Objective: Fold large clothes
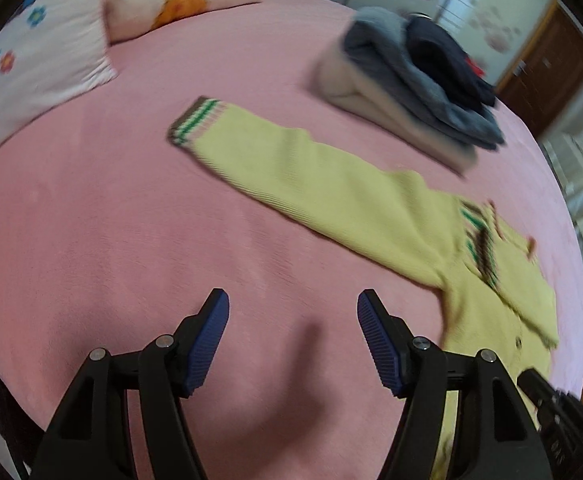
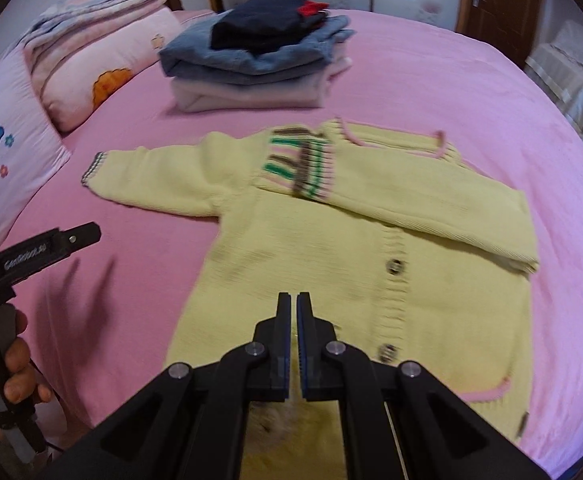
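We see a bed covered in a pink fleece blanket (image 2: 431, 80), filling both views. On it lies the pale yellow knit cardigan (image 2: 331, 240) with brown, green and pink stripes at yoke and cuffs, pink trim at collar and pocket, dark buttons down the front; it sits in the near half of the bed, front up, hem toward the right camera. One sleeve is folded across the chest, the other sleeve stretches out flat toward the pillows, cuff (image 1: 195, 124) resting on the blanket. Beyond the cardigan, apart from it, we see a stack of folded clothes (image 2: 251, 68): pale pink at the bottom, blue-grey in the middle, dark navy with a red bit on top. Pink pillows with flower and orange prints (image 2: 87, 76) lie at the head of the bed, folded bedding on top of them. Left gripper (image 1: 293, 340): black, blue ribbed pads, jaws spread wide, hovering over bare blanket beside the cardigan, holding nothing. Right gripper (image 2: 294, 344): jaws pressed together over the cardigan's lower front; whether cloth is pinched between them we cannot tell.
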`<action>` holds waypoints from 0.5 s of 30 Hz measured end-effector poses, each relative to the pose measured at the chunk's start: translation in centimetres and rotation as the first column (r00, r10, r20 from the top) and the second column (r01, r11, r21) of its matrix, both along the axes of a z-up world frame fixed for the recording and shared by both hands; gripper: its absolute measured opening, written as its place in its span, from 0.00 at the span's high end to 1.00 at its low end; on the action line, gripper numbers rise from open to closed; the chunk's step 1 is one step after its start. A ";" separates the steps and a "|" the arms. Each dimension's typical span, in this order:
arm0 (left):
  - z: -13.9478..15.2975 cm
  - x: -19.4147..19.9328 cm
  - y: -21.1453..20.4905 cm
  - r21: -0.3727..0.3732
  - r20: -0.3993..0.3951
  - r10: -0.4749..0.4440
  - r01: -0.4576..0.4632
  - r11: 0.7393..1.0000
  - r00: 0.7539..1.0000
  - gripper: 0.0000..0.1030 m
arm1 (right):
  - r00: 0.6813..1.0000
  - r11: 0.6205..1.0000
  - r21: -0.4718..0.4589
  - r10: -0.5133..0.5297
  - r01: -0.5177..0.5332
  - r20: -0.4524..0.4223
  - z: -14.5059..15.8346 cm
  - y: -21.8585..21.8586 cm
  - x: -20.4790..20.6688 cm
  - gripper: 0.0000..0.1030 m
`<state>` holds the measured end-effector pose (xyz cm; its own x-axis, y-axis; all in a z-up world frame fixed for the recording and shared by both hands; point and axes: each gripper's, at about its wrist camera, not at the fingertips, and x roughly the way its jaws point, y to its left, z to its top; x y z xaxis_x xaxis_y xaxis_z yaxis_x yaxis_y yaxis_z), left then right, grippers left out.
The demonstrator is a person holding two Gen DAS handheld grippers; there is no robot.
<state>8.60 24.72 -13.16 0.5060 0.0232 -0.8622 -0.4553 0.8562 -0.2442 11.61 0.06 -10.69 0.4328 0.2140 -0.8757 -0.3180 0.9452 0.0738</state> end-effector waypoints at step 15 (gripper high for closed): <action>-5.1 5.2 8.3 -0.233 0.058 0.275 -0.255 0.939 0.960 0.37 | 0.998 0.997 0.053 0.052 -0.050 -0.041 -2.4 3.6 3.2 0.97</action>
